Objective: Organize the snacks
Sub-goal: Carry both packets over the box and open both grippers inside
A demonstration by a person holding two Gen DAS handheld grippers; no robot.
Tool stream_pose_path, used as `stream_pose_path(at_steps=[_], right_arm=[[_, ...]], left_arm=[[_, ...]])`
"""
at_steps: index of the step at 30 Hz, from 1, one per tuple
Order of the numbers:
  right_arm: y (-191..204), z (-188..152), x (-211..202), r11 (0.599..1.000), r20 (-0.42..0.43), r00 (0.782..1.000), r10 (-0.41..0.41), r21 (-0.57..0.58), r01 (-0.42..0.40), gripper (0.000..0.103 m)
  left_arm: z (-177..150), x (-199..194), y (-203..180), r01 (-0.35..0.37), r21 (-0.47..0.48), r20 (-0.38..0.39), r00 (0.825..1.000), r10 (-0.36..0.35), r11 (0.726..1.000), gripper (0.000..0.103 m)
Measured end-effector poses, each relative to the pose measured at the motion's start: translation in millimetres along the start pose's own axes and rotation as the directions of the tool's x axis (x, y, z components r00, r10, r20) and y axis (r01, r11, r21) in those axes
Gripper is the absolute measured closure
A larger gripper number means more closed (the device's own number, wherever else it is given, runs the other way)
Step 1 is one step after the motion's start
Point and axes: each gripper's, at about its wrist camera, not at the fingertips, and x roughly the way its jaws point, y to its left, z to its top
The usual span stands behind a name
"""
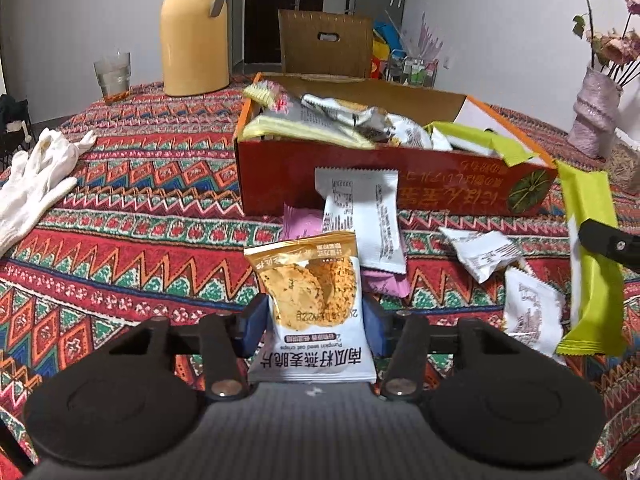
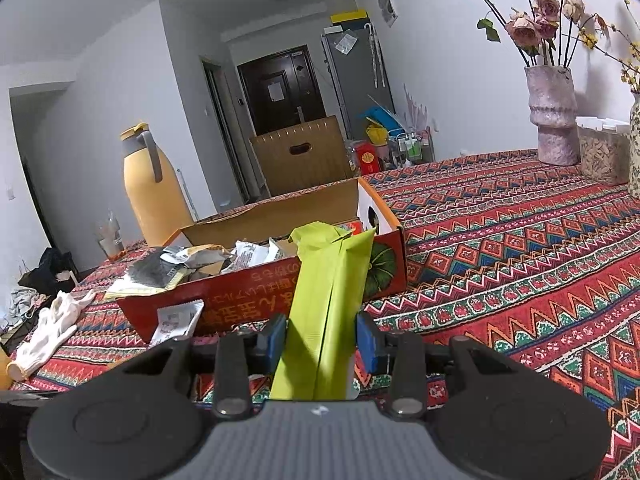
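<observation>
My left gripper (image 1: 316, 320) is shut on an oat crisps packet (image 1: 316, 304), white with a golden top, held above the tablecloth short of the red snack box (image 1: 360, 184). The box holds several packets (image 1: 340, 120). My right gripper (image 2: 322, 340) is shut on a long lime-green packet (image 2: 328, 304), whose far end reaches the box's right corner (image 2: 384, 256). That packet also shows in the left wrist view (image 1: 592, 264). Loose white packets (image 1: 364, 220) and a pink one (image 1: 300, 224) lie in front of the box.
A yellow thermos (image 1: 194, 40) and a glass (image 1: 113, 74) stand at the far left. White gloves (image 1: 36, 184) lie at the left. A pink vase with flowers (image 2: 554, 116) and a jar (image 2: 600, 152) stand at the right. A cardboard box (image 1: 326, 44) stands behind the table.
</observation>
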Motion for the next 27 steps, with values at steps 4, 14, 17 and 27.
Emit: stream_pose_path(at_steps=[4, 14, 17, 27], right_arm=[[0.5, 2.0, -2.8, 1.000, 0.009, 1.000, 0.003, -0.005, -0.003, 0.066], [7.3, 21.2, -6.8, 0.999, 0.057, 0.998, 0.024, -0.023, -0.022, 0.066], [11.7, 31.0, -4.7, 0.999, 0.075, 0.997, 0.036, -0.032, -0.034, 0.066], [30.4, 70.6, 22.9, 0.995, 0.111, 0.991, 0.076, -0.074, -0.068, 0.066]], left_arm=[[5.3, -13.8, -0.6, 0.015, 0.006, 0.038, 0.999, -0.015, 1.000, 0.052], [35.6, -38.2, -9.9, 0.040, 0.015, 0.140, 0.989, -0.042, 0.999, 0.052], [46.9, -40.2, -13.8, 0.043, 0.021, 0.161, 0.986, -0.046, 0.999, 0.052], [89.3, -36.4, -25.6, 0.040, 0.024, 0.228, 0.973, -0.045, 0.999, 0.052]])
